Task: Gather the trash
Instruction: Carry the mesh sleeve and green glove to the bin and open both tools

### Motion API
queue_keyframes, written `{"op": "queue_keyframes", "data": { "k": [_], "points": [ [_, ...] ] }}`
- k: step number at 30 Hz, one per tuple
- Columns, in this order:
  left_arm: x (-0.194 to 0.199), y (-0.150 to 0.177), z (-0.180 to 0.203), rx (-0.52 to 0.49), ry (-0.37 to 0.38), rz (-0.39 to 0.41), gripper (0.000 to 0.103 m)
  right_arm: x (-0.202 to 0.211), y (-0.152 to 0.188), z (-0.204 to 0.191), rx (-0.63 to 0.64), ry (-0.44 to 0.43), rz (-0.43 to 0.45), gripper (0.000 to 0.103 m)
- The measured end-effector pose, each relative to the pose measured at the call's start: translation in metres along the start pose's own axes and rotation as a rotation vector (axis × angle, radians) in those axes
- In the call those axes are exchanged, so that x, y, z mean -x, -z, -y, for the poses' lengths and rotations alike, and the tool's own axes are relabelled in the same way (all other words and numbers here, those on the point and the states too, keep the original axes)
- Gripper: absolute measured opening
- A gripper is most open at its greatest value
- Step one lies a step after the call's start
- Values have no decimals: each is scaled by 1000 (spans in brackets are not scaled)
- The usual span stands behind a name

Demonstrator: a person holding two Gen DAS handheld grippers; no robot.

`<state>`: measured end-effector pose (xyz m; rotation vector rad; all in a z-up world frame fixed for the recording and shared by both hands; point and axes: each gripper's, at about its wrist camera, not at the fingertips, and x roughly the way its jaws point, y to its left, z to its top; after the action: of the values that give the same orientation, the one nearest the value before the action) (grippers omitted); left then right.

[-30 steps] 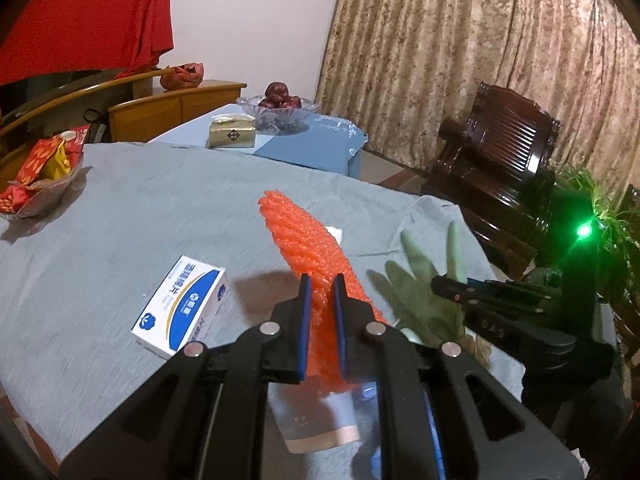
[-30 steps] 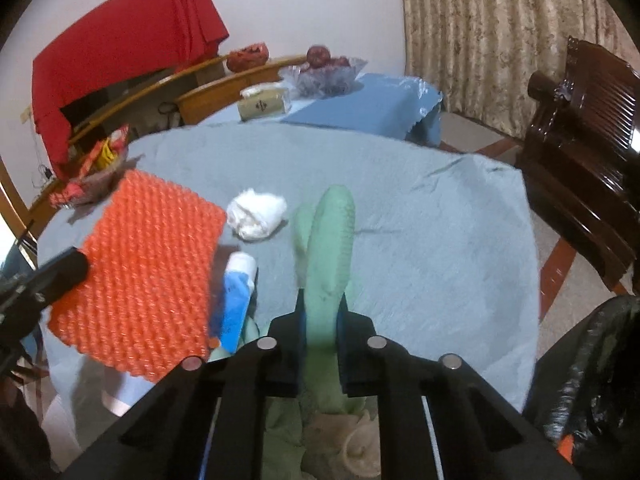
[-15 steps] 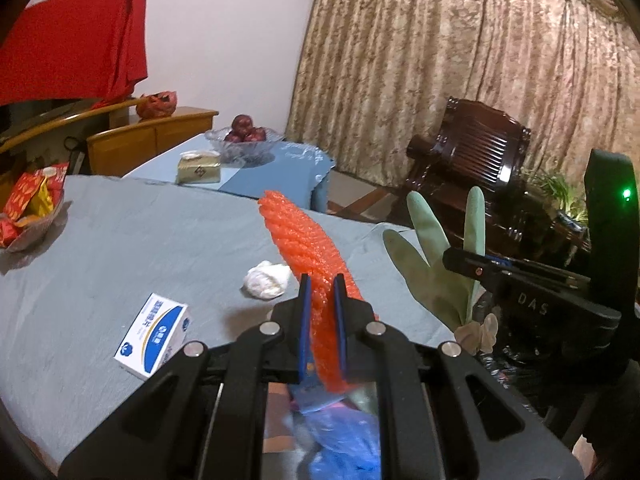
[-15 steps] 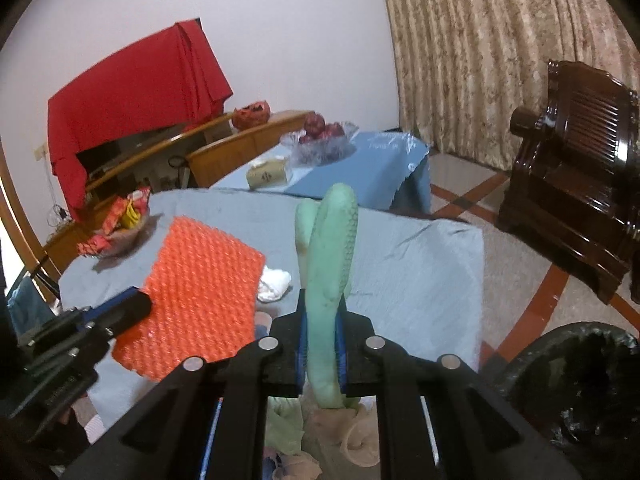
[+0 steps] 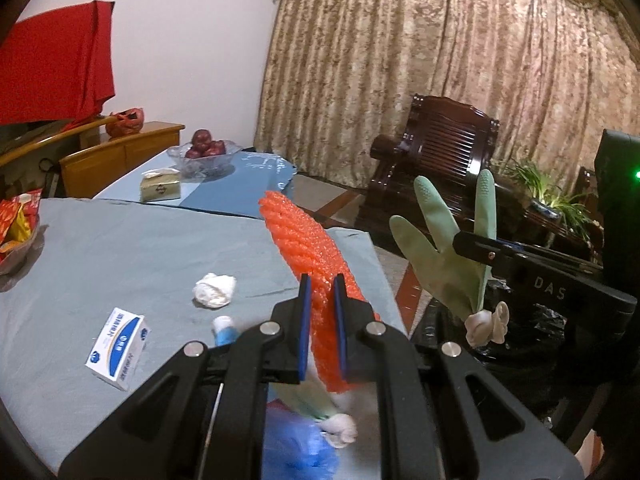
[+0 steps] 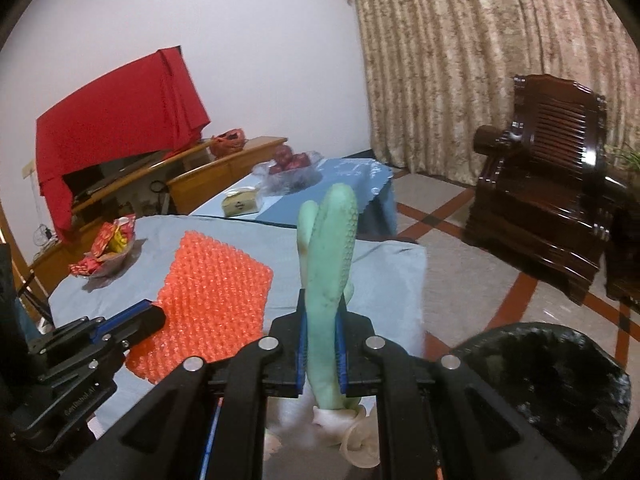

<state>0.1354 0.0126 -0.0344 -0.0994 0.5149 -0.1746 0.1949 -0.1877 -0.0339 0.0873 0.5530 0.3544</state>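
My left gripper (image 5: 320,292) is shut on an orange bubble-wrap sheet (image 5: 304,240), held edge-on above the grey-clothed table (image 5: 120,248). My right gripper (image 6: 322,308) is shut on a pale green rubber glove (image 6: 332,240) whose fingers stick up and whose white cuff hangs below. In the left wrist view the glove (image 5: 444,264) hangs right of the sheet, over a black bin bag (image 5: 532,332). The right wrist view shows the bin's open mouth (image 6: 548,384) low at the right, and the left gripper (image 6: 154,316) holding the sheet (image 6: 216,292).
On the table lie a crumpled white tissue (image 5: 214,290), a blue-and-white box (image 5: 118,348), a blue tube (image 5: 226,330) and a snack bowl (image 6: 106,252). Behind it stands a low table with a fruit bowl (image 5: 204,152). A dark wooden armchair (image 6: 540,184) stands on the tiled floor.
Both grippers have risen from the table and swung right with the orange sheet and the green glove still gripped. The black bin has come into the right wrist view.
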Motion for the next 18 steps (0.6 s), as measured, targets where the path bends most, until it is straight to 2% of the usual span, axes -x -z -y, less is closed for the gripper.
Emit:
{"op": "queue_keyframes", "data": {
  "k": [7, 18],
  "points": [
    [-9, 2, 32, -28, 60, -16, 10, 30, 12, 38, -30, 81, 8, 11],
    [-42, 13, 108, -121, 185, -67, 10, 68, 35, 109, -109, 234, 6, 11]
  ]
}}
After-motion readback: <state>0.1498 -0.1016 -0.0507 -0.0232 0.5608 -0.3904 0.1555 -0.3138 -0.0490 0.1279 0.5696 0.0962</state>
